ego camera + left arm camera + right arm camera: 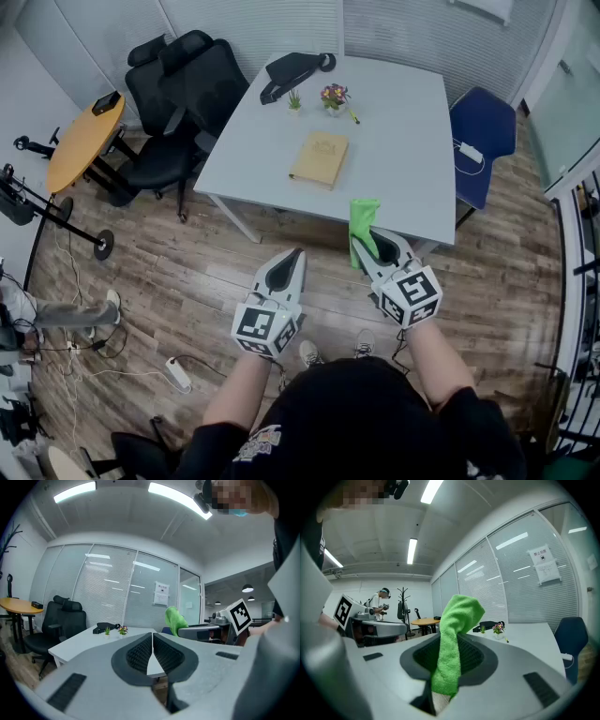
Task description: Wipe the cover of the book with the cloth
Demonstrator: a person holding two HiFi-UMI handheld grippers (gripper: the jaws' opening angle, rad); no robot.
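Note:
A tan book (320,157) lies flat near the middle of the white table (403,159), well ahead of both grippers. My right gripper (367,236) is shut on a green cloth (362,227) that sticks up past its tips; the cloth (453,641) hangs between the jaws in the right gripper view. To its left my left gripper (294,256) is shut and holds nothing, its jaws (152,645) pressed together. Both grippers hover over the wooden floor in front of the table's near edge. The right gripper (206,631) with the cloth (174,619) shows in the left gripper view.
On the table's far side sit a black bag (292,70), a small green plant (294,99) and a pot of flowers (334,97). Black office chairs (183,103) stand at the left, a blue chair (483,141) at the right. A round wooden table (82,141) is further left.

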